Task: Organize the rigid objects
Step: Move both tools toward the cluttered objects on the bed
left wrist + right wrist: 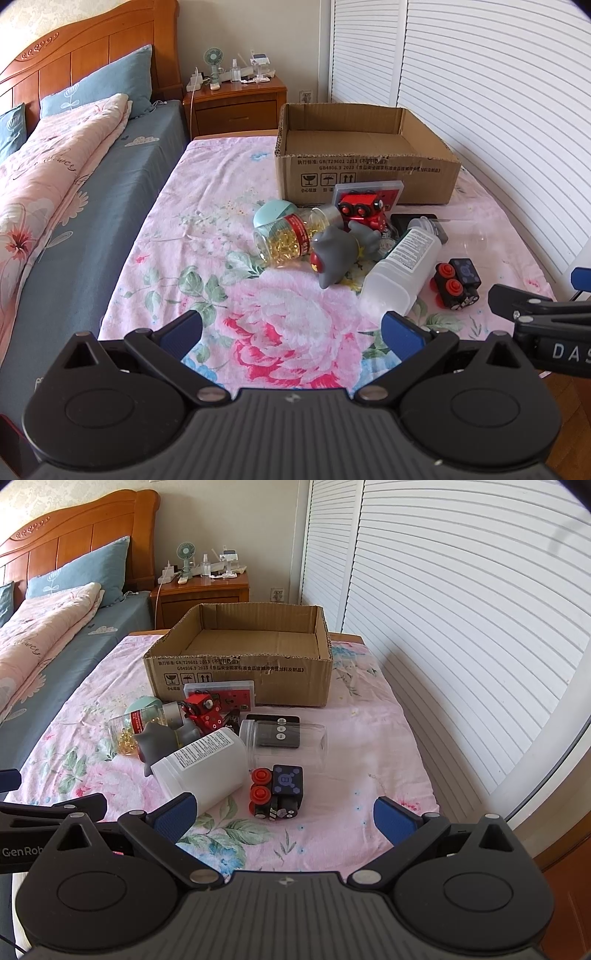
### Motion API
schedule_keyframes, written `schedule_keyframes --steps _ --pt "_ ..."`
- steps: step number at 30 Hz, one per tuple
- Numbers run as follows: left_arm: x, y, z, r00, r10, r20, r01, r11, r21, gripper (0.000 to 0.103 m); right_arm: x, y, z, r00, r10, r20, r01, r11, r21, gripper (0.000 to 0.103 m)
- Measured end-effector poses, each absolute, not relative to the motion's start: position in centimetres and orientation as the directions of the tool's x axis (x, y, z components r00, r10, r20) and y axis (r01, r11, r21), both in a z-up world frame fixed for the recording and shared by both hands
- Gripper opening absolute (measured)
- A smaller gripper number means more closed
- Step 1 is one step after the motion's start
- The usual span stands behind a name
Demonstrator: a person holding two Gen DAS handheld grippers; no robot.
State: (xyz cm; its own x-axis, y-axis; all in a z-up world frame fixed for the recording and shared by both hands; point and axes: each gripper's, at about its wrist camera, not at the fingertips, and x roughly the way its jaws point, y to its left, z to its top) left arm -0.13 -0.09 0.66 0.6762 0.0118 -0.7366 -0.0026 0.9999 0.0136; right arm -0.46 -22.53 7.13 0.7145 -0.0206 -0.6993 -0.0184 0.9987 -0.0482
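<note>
A pile of small items lies on the floral sheet in front of an open cardboard box (365,173) (240,672). In it are a jar of yellow capsules (284,240) (129,727), a grey rubber toy (340,254) (162,742), a red toy train (364,212) (205,710), a white plastic bottle (400,273) (203,768), a clear jar (291,742) over a black remote, and a black toy car with red wheels (456,282) (279,792). My left gripper (291,332) is open, short of the pile. My right gripper (284,816) is open just before the black car.
A bed with a pink quilt (48,173) and blue pillows runs along the left. A wooden nightstand (236,99) with a small fan stands behind. White louvred doors (461,609) line the right side. The box's inside is bare cardboard.
</note>
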Motion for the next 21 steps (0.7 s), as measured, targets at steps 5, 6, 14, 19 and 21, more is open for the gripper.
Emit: schedule_keyframes --steps 5,6,14,19,21 --pt "-0.06 -0.12 0.63 0.676 0.011 -0.737 -0.002 1.000 0.014 0.102 -0.38 -22.47 7.25 0.721 -0.020 -0.692 -0.025 0.998 -0.055 0.103" --pt "-0.07 -0.13 0.62 0.677 0.011 -0.736 -0.002 1.000 0.013 0.102 -0.47 -22.37 7.24 0.723 -0.020 -0.690 -0.026 0.998 -0.056 0.103" --pt "0.43 -0.12 0.88 0.679 0.004 -0.734 0.015 1.000 0.019 0.102 -0.32 -22.15 7.59 0.740 -0.016 -0.672 -0.050 0.996 -0.080 0.103" --pt "0.65 -0.04 0.82 0.674 -0.017 -0.739 0.039 0.999 0.013 0.102 -0.33 -22.30 7.65 0.747 0.003 -0.665 -0.068 0.995 -0.072 0.103" --pt "0.67 -0.05 0.79 0.676 -0.024 -0.736 0.048 0.999 0.011 0.102 -0.37 -22.33 7.63 0.752 0.008 -0.660 -0.073 0.995 -0.072 0.103"
